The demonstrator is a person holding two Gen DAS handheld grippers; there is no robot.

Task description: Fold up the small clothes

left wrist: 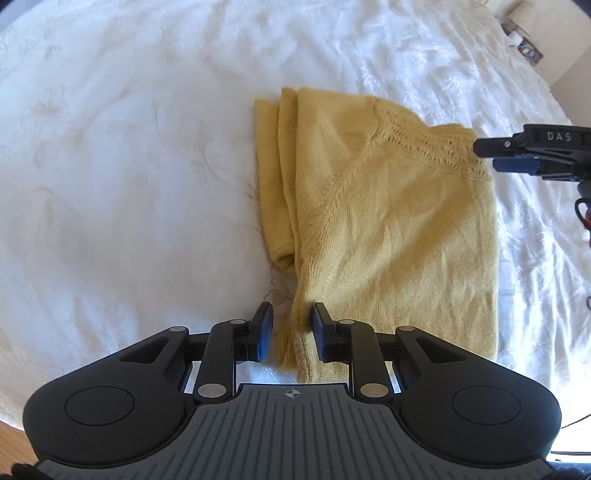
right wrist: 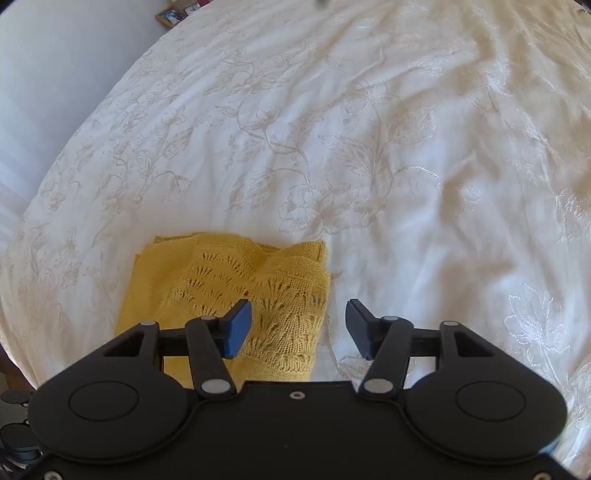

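A yellow knitted sweater point(left wrist: 388, 221) lies folded on the white bedspread point(left wrist: 129, 166). My left gripper point(left wrist: 290, 328) is open, its jaws standing on either side of a bunched near corner of the sweater without pinching it. My right gripper point(right wrist: 299, 330) is open and empty, hovering over the sweater's lace-knit edge point(right wrist: 280, 295); its left finger is above the fabric, its right finger above the bedspread point(right wrist: 369, 147). The right gripper also shows in the left wrist view point(left wrist: 491, 155) at the sweater's far right corner.
The embroidered floral bedspread covers the whole bed. A picture frame point(right wrist: 170, 15) stands beyond the bed's far edge. Small items point(left wrist: 524, 44) lie at the bed's far right corner. Wooden floor point(left wrist: 14, 446) shows at the lower left.
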